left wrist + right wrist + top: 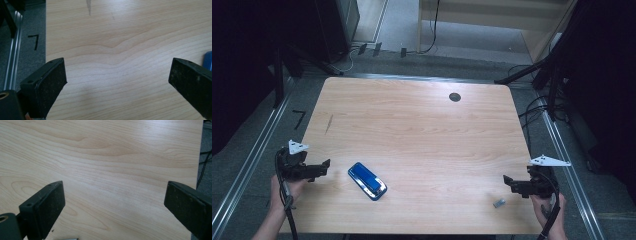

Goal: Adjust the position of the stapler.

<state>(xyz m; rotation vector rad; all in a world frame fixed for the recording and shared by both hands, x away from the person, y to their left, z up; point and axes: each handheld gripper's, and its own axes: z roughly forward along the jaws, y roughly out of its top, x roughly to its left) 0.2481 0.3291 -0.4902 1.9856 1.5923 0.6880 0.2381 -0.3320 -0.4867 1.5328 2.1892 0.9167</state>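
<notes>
Lying lower left of centre in the high view, the blue case [367, 181] looks rigid, light and slick; grip across its narrow sides. Left gripper [318, 170] and right gripper [511, 183] both gape empty.

The table [422, 125] looks like pale wood laminate — smooth, matt, with wavy grain. The blue case [367, 181] seems glossy plastic. Jaw pads of the left gripper [117, 82] and right gripper [115, 205] look matt black, rubbery — speckled and scuffed.
</notes>
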